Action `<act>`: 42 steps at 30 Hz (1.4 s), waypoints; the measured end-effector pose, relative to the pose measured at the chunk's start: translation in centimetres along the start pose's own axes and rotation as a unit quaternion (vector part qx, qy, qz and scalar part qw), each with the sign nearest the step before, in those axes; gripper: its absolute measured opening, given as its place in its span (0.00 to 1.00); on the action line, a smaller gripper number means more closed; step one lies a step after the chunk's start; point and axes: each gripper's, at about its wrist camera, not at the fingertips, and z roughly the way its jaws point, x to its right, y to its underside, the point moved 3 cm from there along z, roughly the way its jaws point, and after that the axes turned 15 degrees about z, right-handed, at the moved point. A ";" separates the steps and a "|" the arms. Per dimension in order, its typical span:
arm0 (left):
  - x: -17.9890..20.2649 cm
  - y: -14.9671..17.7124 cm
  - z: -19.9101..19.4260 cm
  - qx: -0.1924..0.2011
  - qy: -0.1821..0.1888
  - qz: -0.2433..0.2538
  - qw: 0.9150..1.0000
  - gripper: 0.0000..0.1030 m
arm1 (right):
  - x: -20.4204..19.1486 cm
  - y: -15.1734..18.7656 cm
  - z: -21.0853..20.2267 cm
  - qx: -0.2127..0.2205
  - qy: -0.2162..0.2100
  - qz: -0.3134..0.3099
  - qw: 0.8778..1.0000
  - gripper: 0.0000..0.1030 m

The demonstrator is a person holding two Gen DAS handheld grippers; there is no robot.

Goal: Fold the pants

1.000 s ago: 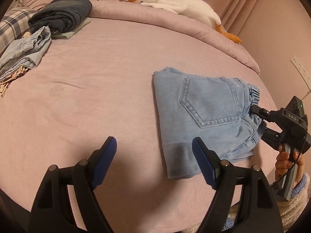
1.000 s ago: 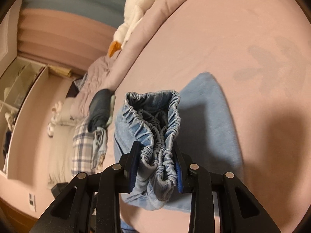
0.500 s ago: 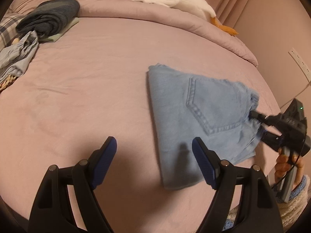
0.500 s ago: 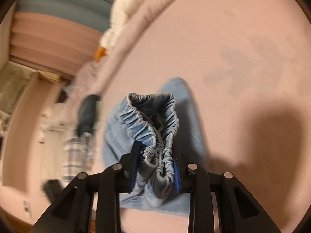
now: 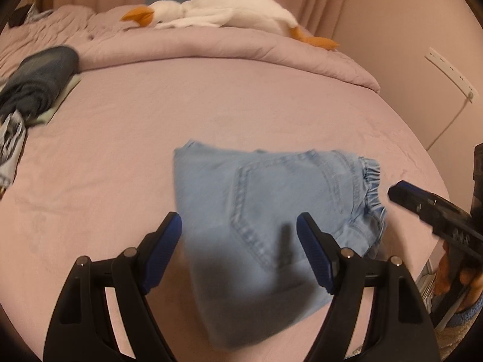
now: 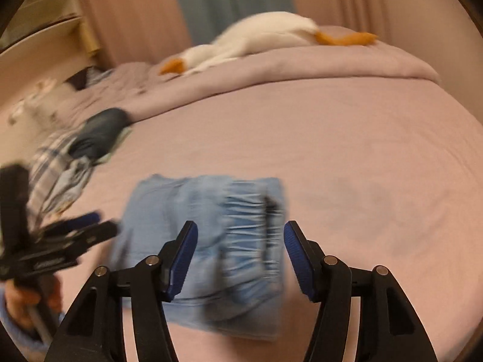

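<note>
Left wrist view: The folded light-blue denim pants point(image 5: 271, 220) lay flat on the pink bedsheet point(image 5: 151, 138), directly ahead of and partly between the fingers of the left gripper point(image 5: 240, 247). Its jaws stood wide apart and held nothing. The bundle's long axis ran from the folded edge at the left to the gathered elastic waistband point(image 5: 372, 187) at the right, roughly crosswise to the fingers. The right gripper point(image 5: 401, 193) entered from the right edge, its tip just beside the waistband but apart from it; whether its jaws were parted could not be told from this angle. The left tool hovered low over the near part of the denim, tilted down and forward.

Right wrist view: The frame was motion-blurred. The right gripper point(image 6: 240, 253) had its jaws released and empty, with the pants point(image 6: 205, 241) lying on the sheet just ahead, waistband end nearest. The left gripper point(image 6: 75, 226) and the hand point(image 6: 30, 298) holding it appeared at the lower left, near the bundle's far-left edge. In my judgement the fold was complete and both tools were about equally near the garment, one at each end. A white plush goose point(image 6: 256, 39) lay well apart on the rolled duvet.
</note>
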 end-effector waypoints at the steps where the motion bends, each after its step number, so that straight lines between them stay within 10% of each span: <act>1: 0.2 -0.3 0.2 0.002 0.000 0.006 1.000 0.70 | -0.4 0.3 0.3 -0.007 -0.009 -0.012 1.000 0.45; 11: 2.1 -2.1 3.0 -0.007 0.011 0.059 0.998 0.31 | -1.1 2.6 1.9 -0.048 0.007 -0.073 0.996 0.21; 27: 2.6 -1.5 6.7 -0.055 -0.010 0.090 0.994 0.30 | -1.5 -0.3 1.3 -0.036 -0.068 -0.016 0.997 0.20; 42: 2.6 -1.0 5.6 -0.052 -0.007 0.083 0.995 0.33 | -0.9 -2.2 6.2 -0.057 0.010 0.002 0.998 0.16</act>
